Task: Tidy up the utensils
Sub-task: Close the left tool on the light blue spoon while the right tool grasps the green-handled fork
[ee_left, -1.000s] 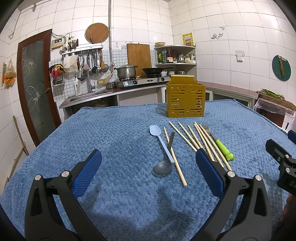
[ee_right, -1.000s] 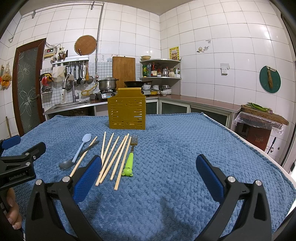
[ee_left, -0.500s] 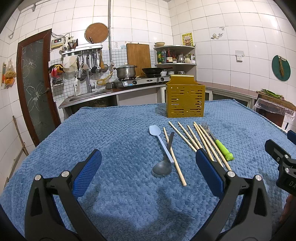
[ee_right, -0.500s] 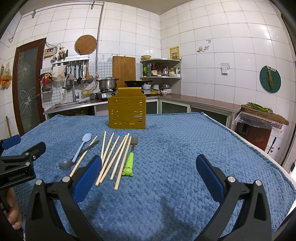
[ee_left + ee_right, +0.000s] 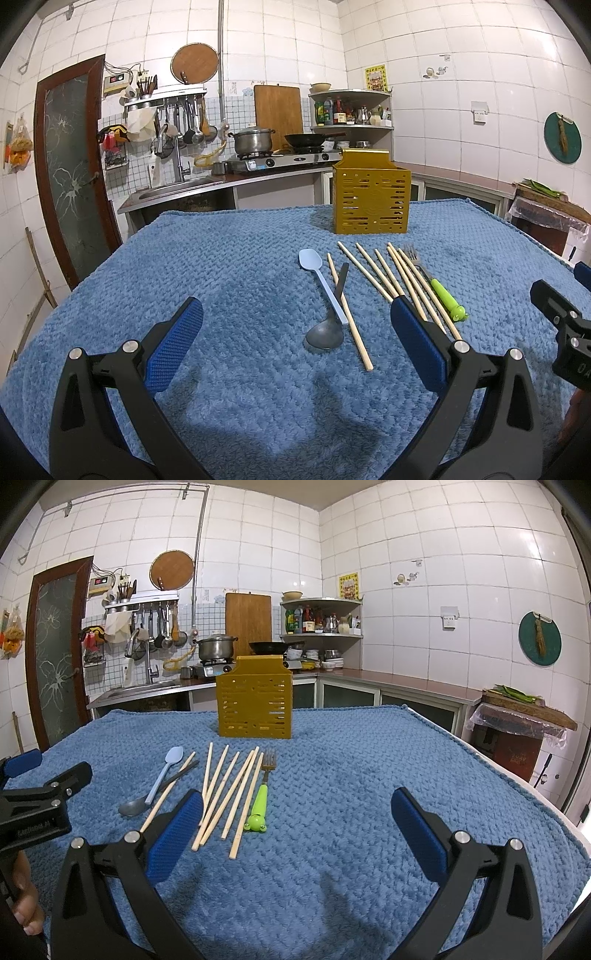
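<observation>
Wooden chopsticks [image 5: 225,794] are lying lengthwise ahead, nearest the left tongs [image 5: 295,343]; both left and right tongs [image 5: 297,827] are hovering released.

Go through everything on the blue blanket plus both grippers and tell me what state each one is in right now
Left gripper: jaws open, holding nothing.
Right gripper: jaws open, holding nothing.
Yellow slotted plastic utensil holder: upright, nothing visible sticking out.
Light blue plastic spoon: flat, handle lying over the dark spoon.
Dark metal spoon: flat, bowl up.
Wooden chopsticks: loose, fanned out flat.
Green-handled fork: flat, tines toward the holder.
</observation>
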{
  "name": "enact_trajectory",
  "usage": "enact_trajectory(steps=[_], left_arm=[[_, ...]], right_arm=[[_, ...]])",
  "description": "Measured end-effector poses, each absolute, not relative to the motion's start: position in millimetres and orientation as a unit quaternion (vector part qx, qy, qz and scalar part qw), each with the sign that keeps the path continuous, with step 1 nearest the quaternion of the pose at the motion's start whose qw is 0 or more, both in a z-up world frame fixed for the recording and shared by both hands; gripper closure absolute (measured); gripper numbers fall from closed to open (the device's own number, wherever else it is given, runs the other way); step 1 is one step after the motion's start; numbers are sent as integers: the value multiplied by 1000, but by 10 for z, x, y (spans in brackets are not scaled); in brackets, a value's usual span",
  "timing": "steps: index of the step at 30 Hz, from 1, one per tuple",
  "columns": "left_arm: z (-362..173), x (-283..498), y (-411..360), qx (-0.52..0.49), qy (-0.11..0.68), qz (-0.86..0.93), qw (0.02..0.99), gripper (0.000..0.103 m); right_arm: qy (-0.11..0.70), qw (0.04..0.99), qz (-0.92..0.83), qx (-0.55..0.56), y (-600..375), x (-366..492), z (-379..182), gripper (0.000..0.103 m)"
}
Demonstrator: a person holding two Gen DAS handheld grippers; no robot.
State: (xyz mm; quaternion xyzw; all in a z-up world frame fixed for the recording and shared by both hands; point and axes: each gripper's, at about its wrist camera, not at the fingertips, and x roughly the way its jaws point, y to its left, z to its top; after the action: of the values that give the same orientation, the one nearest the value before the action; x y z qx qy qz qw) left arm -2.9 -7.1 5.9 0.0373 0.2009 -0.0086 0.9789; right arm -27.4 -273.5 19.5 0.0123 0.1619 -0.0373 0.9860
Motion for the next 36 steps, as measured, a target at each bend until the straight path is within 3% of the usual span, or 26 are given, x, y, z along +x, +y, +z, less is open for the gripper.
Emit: enact_trajectory(steps=[9,19,36], left_arm=[[204,68,28,20,231,-7,973,5],[333,669,194,3,315,-25,949,5],[67,1821,120,-2,416,-44,908,5]], right_arm=[[160,987,4,14,-2678,-181,462,4],[223,975,-1,-17,-2644,477,533,4],[349,937,-10,-28,-2727,1683,70,4]])
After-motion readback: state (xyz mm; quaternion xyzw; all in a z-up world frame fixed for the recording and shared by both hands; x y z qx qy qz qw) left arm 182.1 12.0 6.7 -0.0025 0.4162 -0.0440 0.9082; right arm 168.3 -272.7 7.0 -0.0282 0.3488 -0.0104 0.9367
